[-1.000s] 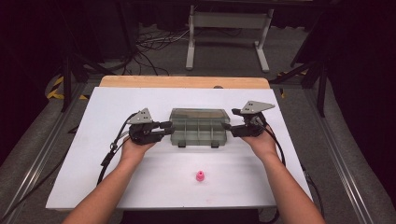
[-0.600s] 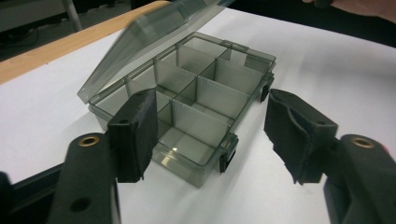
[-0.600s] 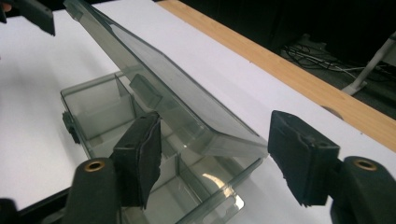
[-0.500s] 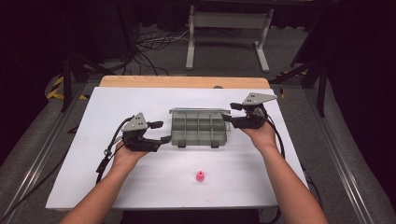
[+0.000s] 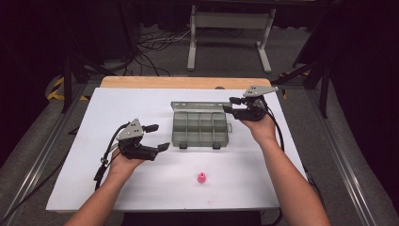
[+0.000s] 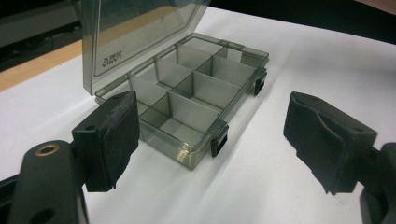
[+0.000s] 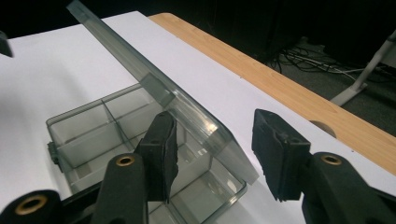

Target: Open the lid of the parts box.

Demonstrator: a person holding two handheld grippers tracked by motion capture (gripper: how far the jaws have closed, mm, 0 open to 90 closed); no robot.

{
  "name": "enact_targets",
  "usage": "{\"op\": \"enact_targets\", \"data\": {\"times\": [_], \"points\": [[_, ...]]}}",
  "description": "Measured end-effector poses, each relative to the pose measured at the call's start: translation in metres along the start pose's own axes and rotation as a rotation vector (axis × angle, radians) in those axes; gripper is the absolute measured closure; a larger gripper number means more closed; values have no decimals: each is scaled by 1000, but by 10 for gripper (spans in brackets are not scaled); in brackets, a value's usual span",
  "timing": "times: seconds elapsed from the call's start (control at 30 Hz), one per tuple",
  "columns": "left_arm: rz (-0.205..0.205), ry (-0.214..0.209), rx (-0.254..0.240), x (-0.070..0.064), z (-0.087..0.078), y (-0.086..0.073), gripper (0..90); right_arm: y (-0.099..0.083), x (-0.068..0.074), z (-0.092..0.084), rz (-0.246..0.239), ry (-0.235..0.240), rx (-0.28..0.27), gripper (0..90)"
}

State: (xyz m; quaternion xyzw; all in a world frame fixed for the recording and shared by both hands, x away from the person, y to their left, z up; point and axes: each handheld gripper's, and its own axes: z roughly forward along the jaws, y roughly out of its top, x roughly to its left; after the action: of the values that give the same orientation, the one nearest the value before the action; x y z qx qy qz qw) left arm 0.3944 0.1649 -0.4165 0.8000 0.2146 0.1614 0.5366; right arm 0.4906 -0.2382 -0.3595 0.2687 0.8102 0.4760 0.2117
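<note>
**Open box lying between two spread tongs, lid standing at the far edge**

On the left of the table [image 5: 94, 155], the left tongs [image 5: 155, 137] are hovering near the person, their jaws spread wide and holding nothing; they have just been opening, and in the left gripper view only bare white surface is lying between the pads [image 6: 114, 135]. From these tongs the compartment box [image 5: 200, 129] is lying to the right and slightly farther off, well apart from the tips. Its long axis is running left to right across the table, with the two front latches [image 6: 218, 140] facing the near edge.

The lid [image 5: 195, 104] is standing up along the far side, tilting a little backward. At the box's far right corner, the right tongs [image 5: 231, 104] are sitting closest to it: in the right gripper view the lid's edge [image 7: 187, 109] is passing between the two jaws, which have just been closing but are not yet pressing on it. So the right hand is the nearer one for any move on the lid.

A small pink piece [image 5: 201, 178] is lying alone at the near edge, nearer the left tongs. Its shape is too small to make out, and the lid's hinges are hidden behind the tinted plastic.
</note>
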Motion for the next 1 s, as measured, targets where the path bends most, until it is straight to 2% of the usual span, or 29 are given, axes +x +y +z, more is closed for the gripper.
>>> {"op": "enact_targets", "data": {"times": [0.33,0.4,0.5,0.67,0.77,0.87,1.0], "points": [[-20,21,-33,-2,-12,-8,121,3,-11,10,32,-18,-8,526],[-49,13,-50,-2,-14,-11,121,3,-13,13,40,-22,-17,526],[-63,8,-76,-1,-18,-14,116,5,-16,16,43,-35,-10,522],[-49,41,-78,-1,-21,-17,93,7,-20,21,32,-49,0,522],[-62,58,-91,-1,-23,-17,75,7,-24,25,39,-51,4,523],[-66,53,-125,1,-25,-17,71,5,-27,30,46,-51,-3,527],[-63,63,-131,0,-25,-17,55,2,-32,36,66,-58,-3,525]]}}
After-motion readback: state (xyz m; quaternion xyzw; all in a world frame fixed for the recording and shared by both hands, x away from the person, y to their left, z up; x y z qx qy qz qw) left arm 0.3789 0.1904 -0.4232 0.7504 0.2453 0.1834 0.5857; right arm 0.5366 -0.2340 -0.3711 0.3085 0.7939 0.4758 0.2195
